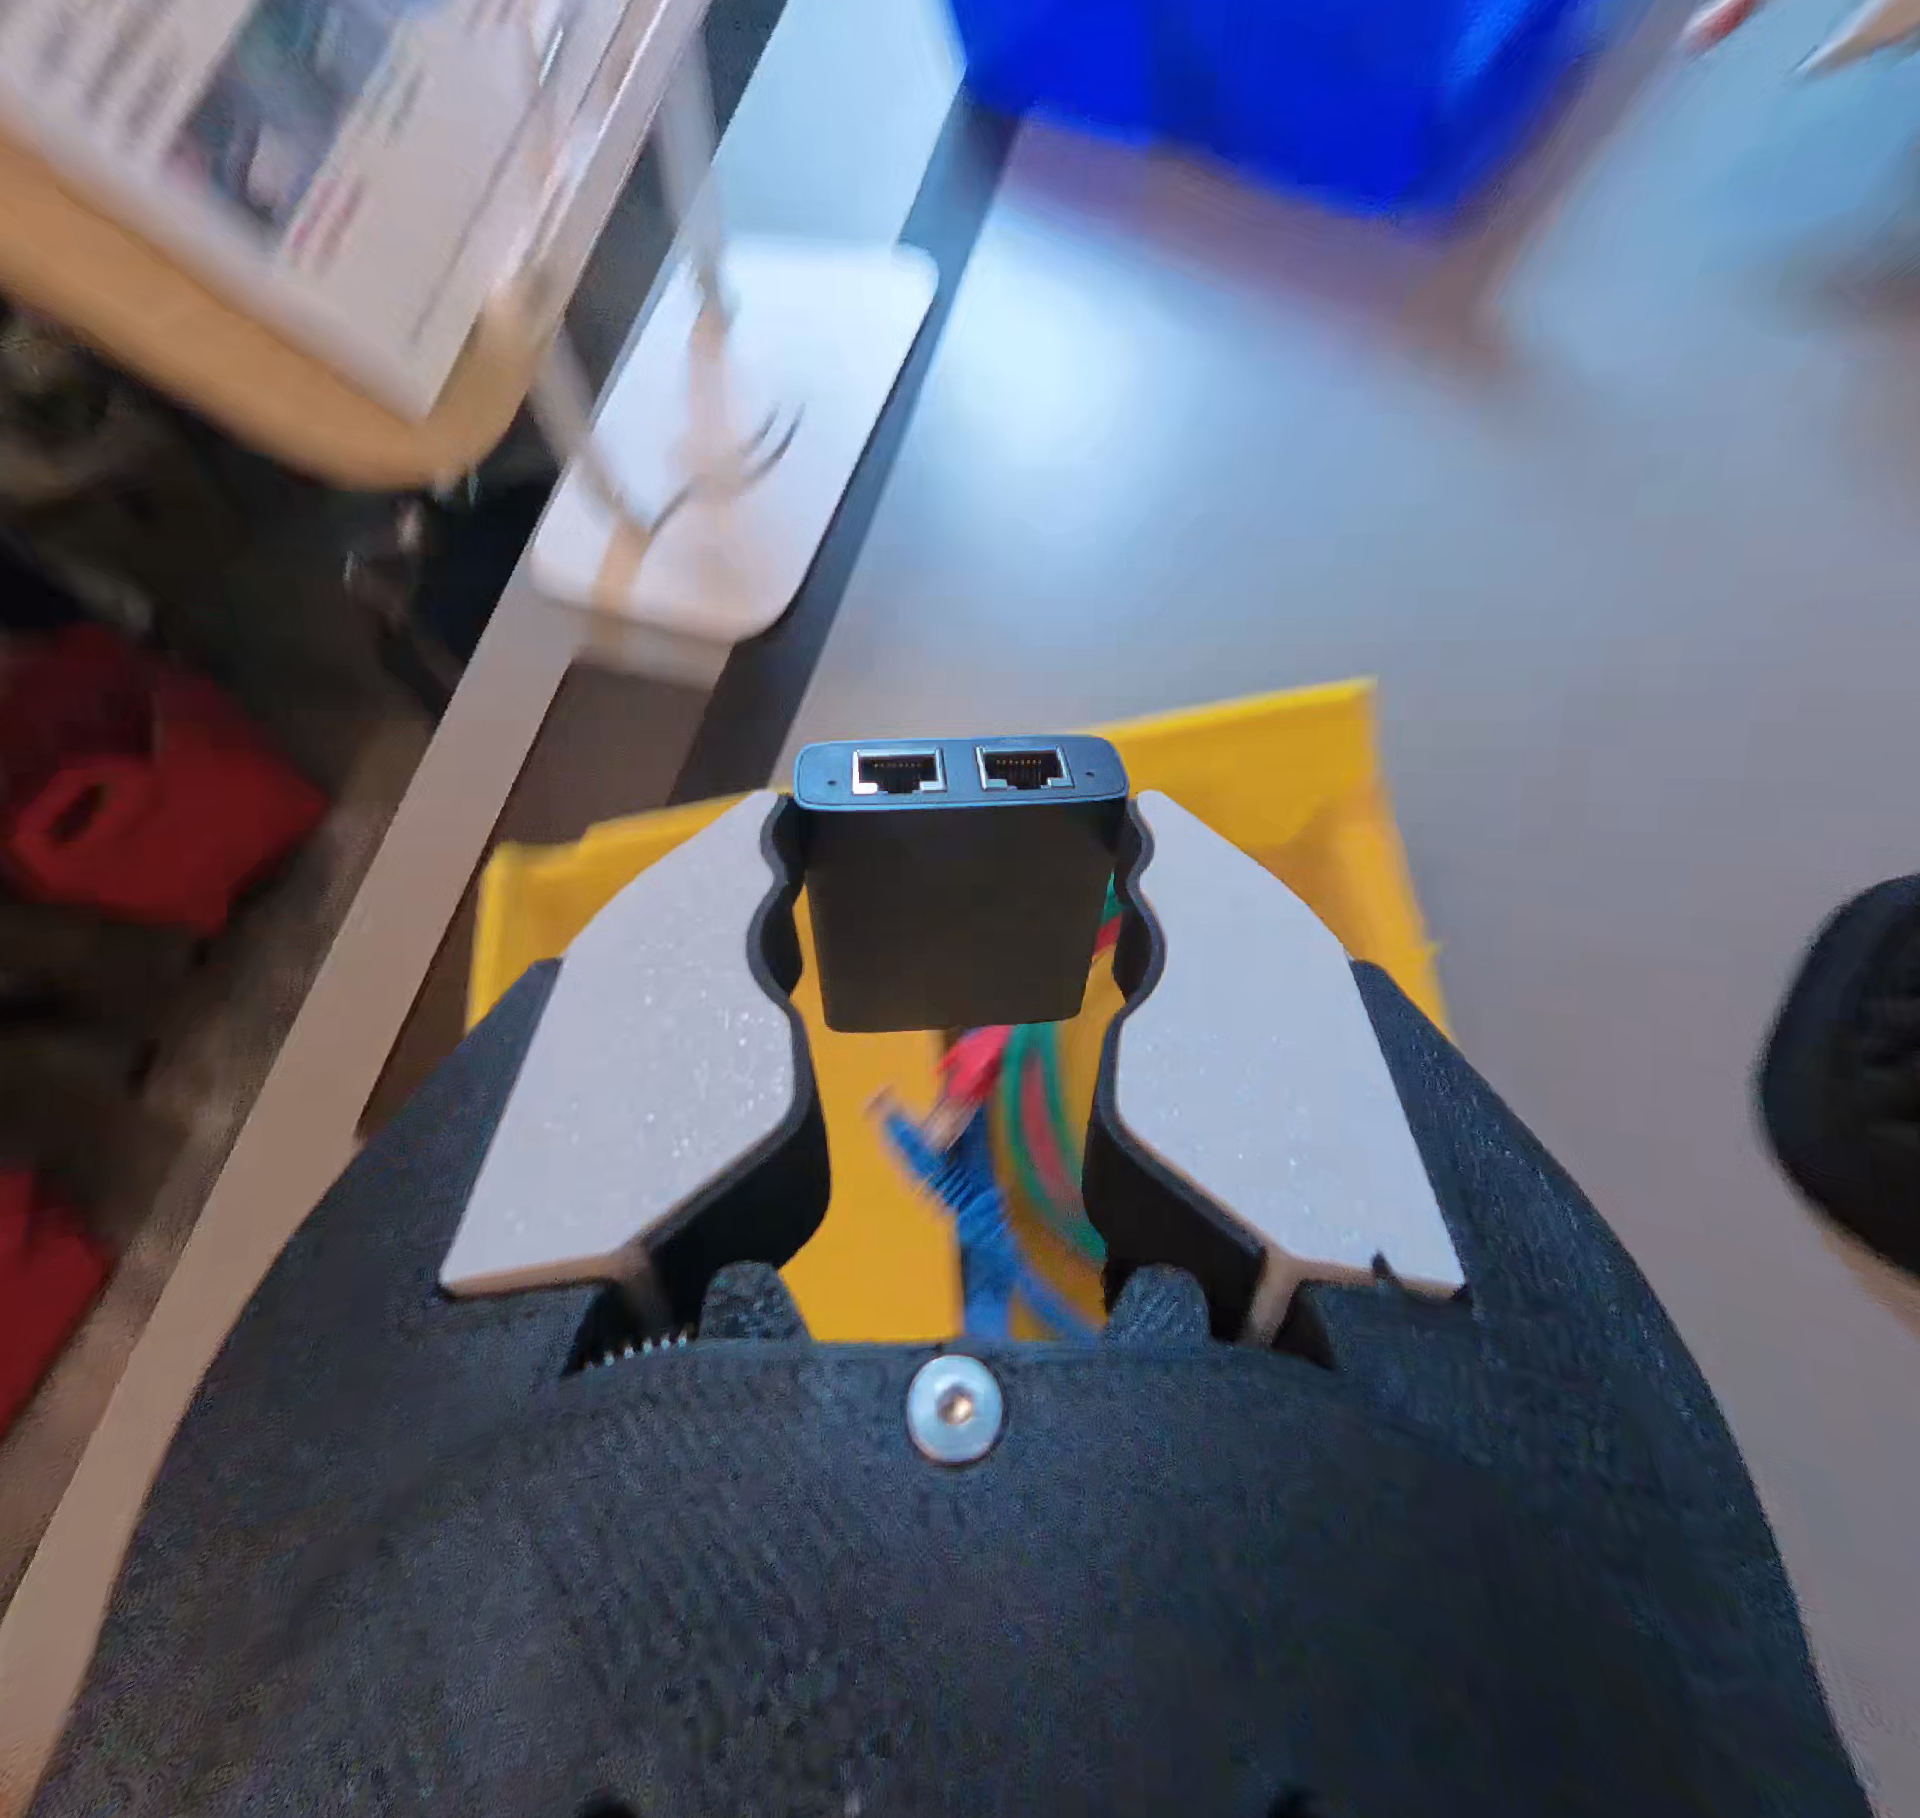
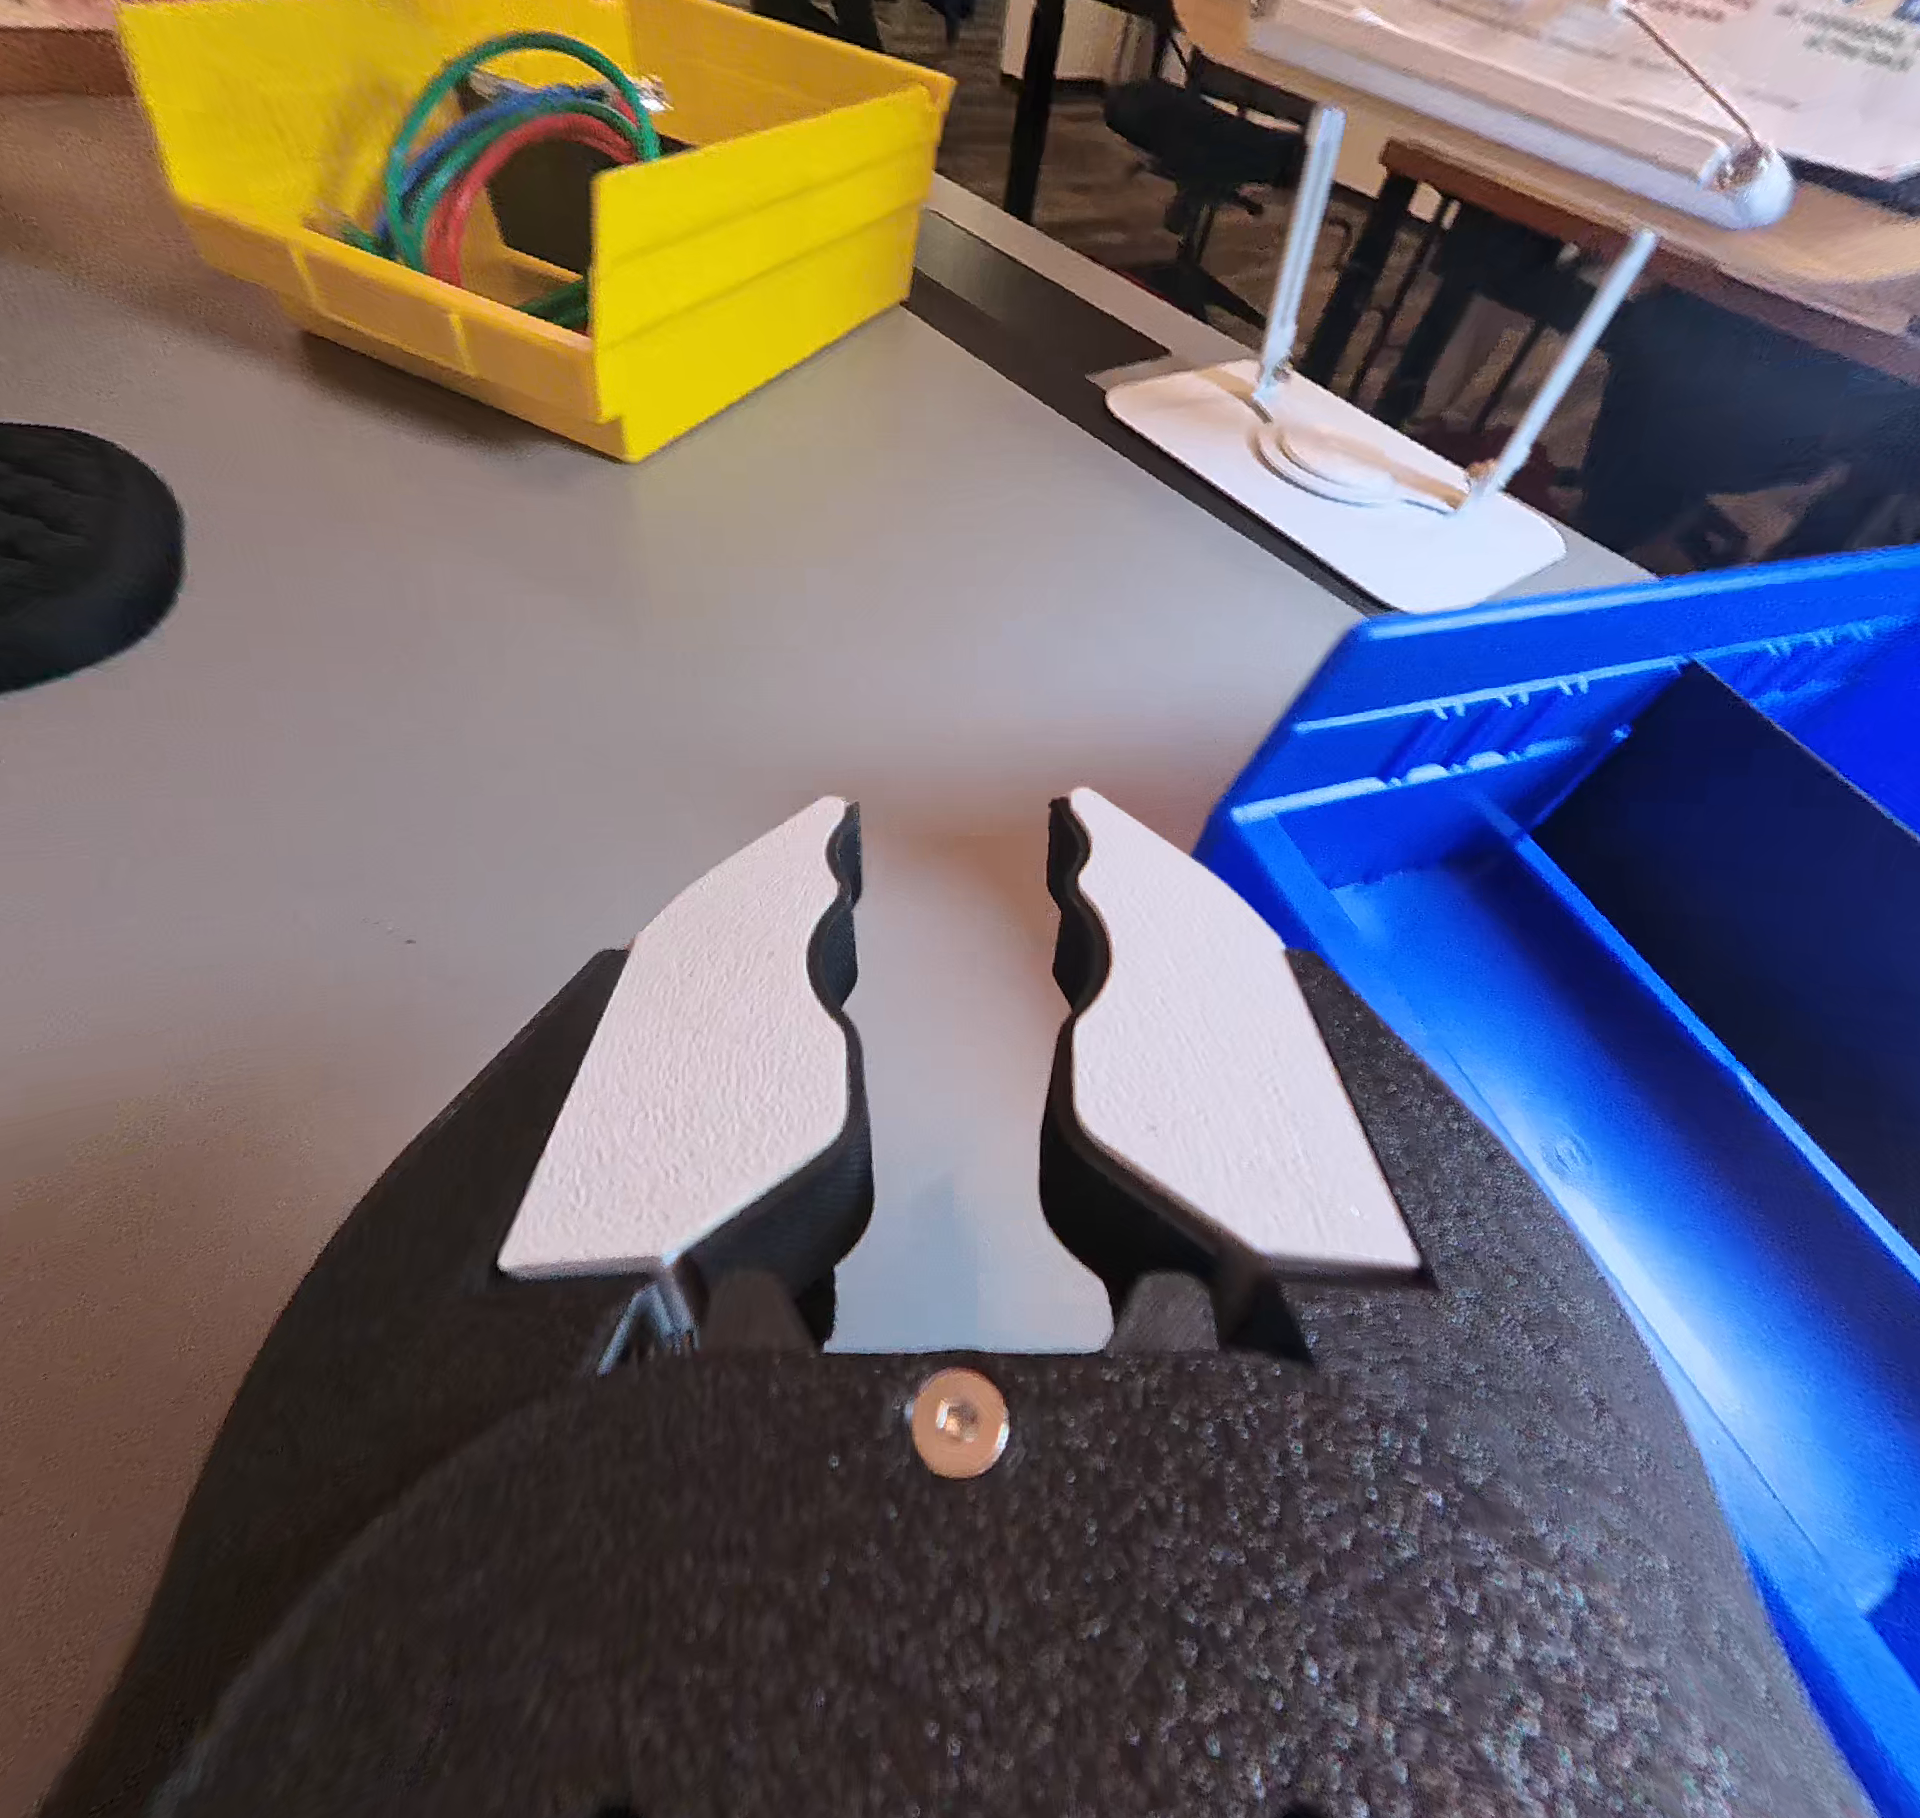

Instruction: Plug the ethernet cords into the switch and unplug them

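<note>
One black switch (image 1: 956, 895) is clamped between the fingers of the left gripper (image 1: 956, 812), at the centre of the left wrist view; two empty ports are counted on its upper face. Below it, in the lower middle of that frame, blurred cords in three colours are seen: a red cord (image 1: 971, 1062), a blue cord (image 1: 977, 1207) and a green cord (image 1: 1049, 1145), all lying in one yellow bin (image 1: 1299, 760). How many cords there are of each colour cannot be told.

In the right wrist view the same yellow bin (image 2: 748, 241) is placed at the upper left, with looped cords (image 2: 499, 137) and a dark shape inside it. The right gripper (image 2: 954, 833) is shown at the lower centre with its fingers parted and nothing between them, above the bare grey table (image 2: 623, 677). One blue bin (image 2: 1558, 833) is set just beside it at the right edge; a dark divider is seen within. One white lamp (image 2: 1340, 490) stands on its flat base at the upper right, near the table's far edge. One black round object (image 2: 73, 553) is cut off by the left edge.
</note>
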Motion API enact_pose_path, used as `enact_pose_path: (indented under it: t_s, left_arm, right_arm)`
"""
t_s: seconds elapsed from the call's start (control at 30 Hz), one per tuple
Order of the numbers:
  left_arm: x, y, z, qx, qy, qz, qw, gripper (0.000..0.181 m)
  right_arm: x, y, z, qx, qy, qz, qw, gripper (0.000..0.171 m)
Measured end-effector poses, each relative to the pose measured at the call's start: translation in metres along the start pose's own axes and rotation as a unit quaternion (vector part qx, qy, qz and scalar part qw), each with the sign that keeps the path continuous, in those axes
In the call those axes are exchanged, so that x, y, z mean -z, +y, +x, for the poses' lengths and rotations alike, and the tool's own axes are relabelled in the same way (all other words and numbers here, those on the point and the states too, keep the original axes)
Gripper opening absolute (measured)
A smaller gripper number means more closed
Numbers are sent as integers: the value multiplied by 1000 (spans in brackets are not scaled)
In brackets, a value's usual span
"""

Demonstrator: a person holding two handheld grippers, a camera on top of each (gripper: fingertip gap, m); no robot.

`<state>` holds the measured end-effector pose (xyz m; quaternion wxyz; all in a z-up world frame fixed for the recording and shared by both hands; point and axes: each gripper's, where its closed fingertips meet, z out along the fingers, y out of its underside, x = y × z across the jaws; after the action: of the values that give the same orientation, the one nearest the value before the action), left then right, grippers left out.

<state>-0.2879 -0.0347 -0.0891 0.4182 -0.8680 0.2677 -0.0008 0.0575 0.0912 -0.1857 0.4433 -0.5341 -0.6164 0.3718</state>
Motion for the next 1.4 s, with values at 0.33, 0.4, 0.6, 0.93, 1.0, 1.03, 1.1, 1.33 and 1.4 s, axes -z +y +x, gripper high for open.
enact_pose_path:
  t_s: [0.33,0.4,0.6,0.93,1.0,1.03,1.1,1.33,1.4]
  left_arm:
    - [-48,-116,259,-120,236,283,922,59]
    - [-52,-122,298,-126,288,308,898,59]
    - [-49,-129,361,-120,419,349,830,58]
    - [-38,-133,365,-80,477,400,778,58]
    - [-37,-135,363,-76,471,410,777,58]
    - [-37,-136,360,-75,463,413,781,57]
    - [-42,-137,344,-62,431,410,801,41]
    - [-95,-110,310,-55,273,305,911,47]
    - [-109,-108,306,-92,199,283,934,40]
  right_arm:
    - [-6,-54,-116,23,-194,127,973,54]
    - [-3,-57,-137,51,-221,134,965,60]
    - [31,-60,-195,-53,-465,116,876,68]
    - [45,-76,-202,-179,-585,148,777,38]
    - [48,-78,-201,-181,-587,155,774,34]
    - [49,-80,-198,-183,-585,163,773,32]
    - [50,-83,-187,-177,-562,180,788,24]
    - [4,-54,-128,58,-228,125,964,21]
    - [-8,-37,-117,200,-124,73,969,21]
